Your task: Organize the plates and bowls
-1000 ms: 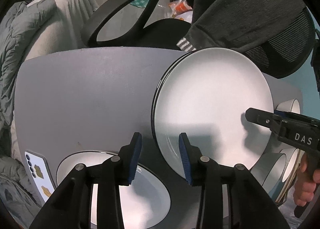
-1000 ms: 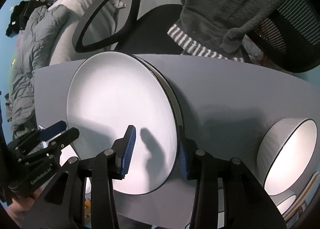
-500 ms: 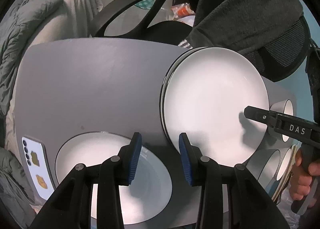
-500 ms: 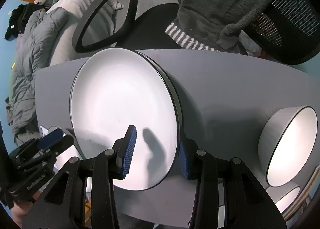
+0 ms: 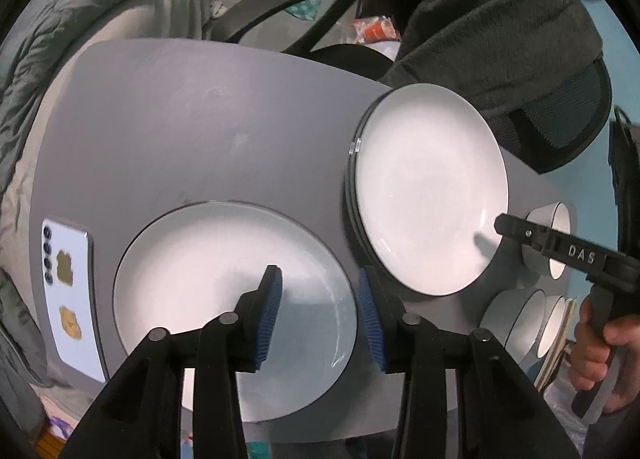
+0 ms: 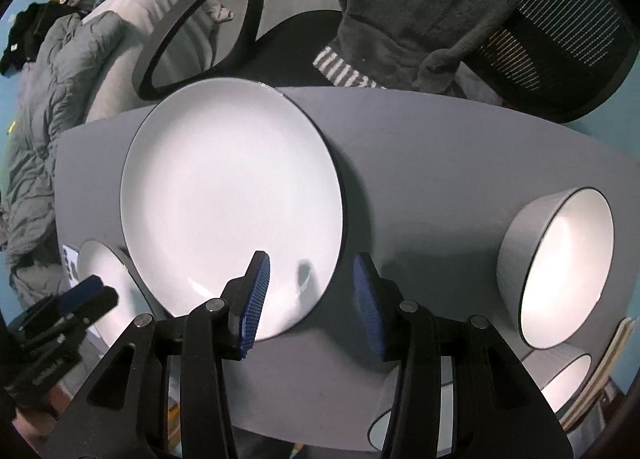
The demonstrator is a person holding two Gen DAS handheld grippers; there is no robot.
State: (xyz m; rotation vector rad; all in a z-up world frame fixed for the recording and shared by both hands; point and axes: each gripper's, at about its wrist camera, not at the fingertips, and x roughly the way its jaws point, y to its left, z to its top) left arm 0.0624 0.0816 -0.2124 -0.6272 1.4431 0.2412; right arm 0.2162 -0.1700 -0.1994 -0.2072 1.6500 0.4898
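A stack of white plates with black rims (image 5: 428,187) lies at the right of the grey table (image 5: 192,123); it also shows in the right wrist view (image 6: 232,203). A single white plate (image 5: 208,291) lies at the near left. My left gripper (image 5: 320,299) is open and empty over that plate's right edge. My right gripper (image 6: 308,291) is open and empty over the near right edge of the stack; it also shows in the left wrist view (image 5: 520,229). White bowls (image 6: 560,263) stand at the right.
A white phone (image 5: 68,291) lies at the table's left edge. More bowls (image 5: 532,319) stand by the near right corner. An office chair (image 6: 560,39) draped with a dark garment stands behind the table. Bedding (image 6: 48,107) lies to the left.
Both grippers have pulled back and up from the plate stack. The left gripper has shifted left, over the single plate. Both stay open.
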